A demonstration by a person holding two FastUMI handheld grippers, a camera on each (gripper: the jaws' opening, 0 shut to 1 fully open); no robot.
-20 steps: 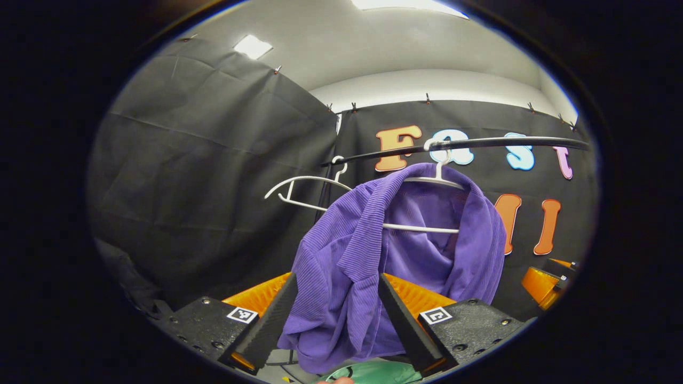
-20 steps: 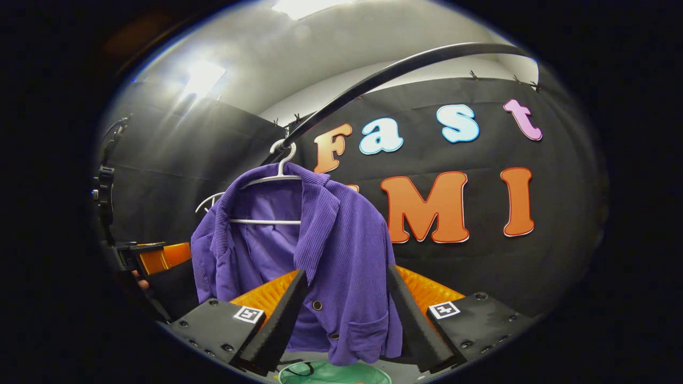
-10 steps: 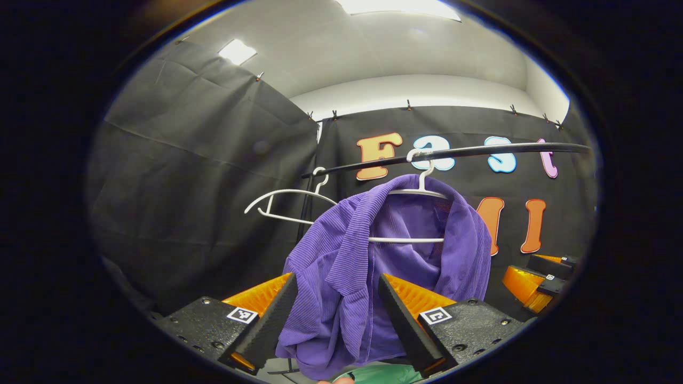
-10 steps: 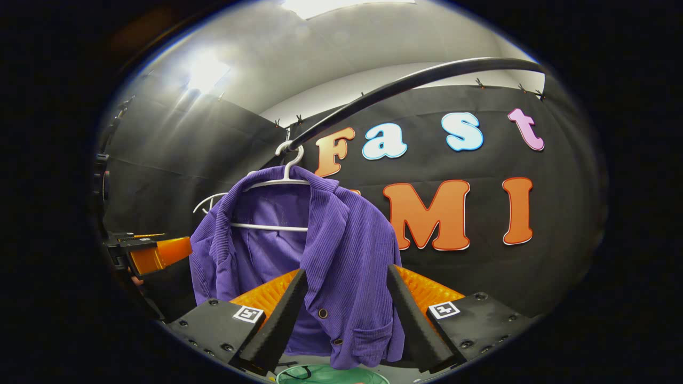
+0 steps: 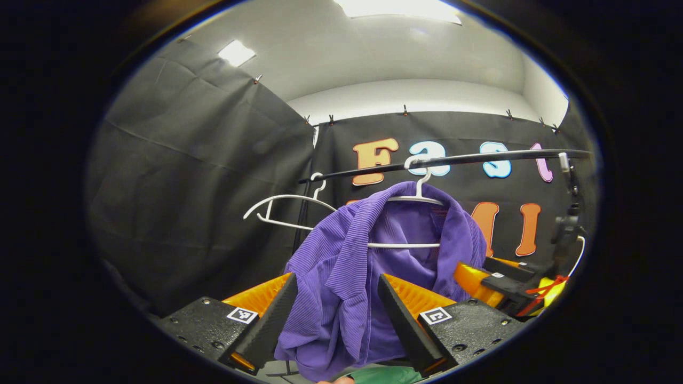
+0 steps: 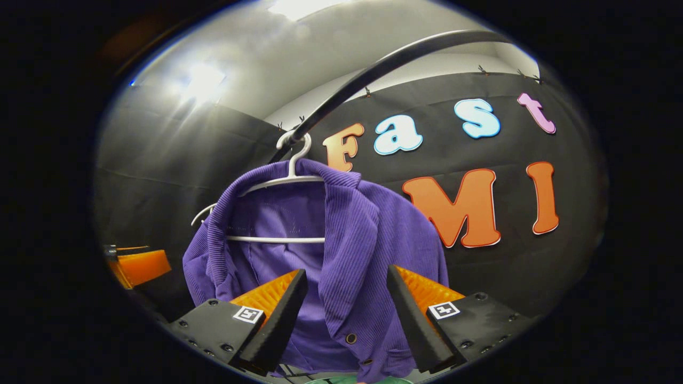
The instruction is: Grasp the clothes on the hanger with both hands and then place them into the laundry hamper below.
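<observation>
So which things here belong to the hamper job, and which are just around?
Part of the job:
- purple jacket, on its white hanger
- green hamper, rim just visible below
- left gripper, open
- right gripper, open

Just around:
- empty white hanger
- black rail

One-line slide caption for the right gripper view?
Open right gripper nears purple jacket hanging on white hanger from black rail.

Bright ceiling panels [image 5: 397, 8], hazy glare upper left in right gripper view, heavy fisheye edge warp.
</observation>
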